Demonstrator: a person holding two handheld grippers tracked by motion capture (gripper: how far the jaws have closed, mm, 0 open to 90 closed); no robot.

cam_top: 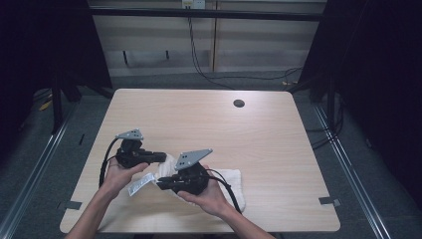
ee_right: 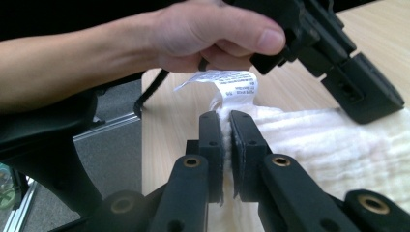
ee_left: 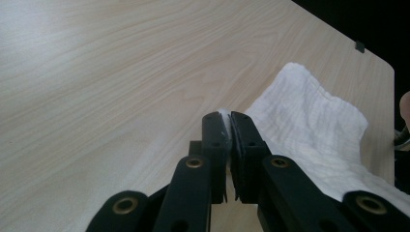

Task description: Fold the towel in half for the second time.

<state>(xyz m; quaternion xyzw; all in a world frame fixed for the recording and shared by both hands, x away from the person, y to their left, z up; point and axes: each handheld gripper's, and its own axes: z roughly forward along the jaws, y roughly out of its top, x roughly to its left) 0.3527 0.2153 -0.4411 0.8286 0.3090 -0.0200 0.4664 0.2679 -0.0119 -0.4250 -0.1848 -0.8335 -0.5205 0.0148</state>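
Observation:
A white cloth lies crumpled near the table's front edge, with a printed care label sticking out to its left. My left gripper is shut on one edge of the cloth, a sliver of white fabric pinched between its jaws. My right gripper is shut on the cloth at the corner just below the label. In the right gripper view the other hand and the left gripper hover just above the label. The two grippers sit close together, pointing across each other.
The light wooden table has a round cable hole at the back right. Tape marks sit beside its front corners. Dark curtains and a metal rail flank the table; cables trail on the floor behind.

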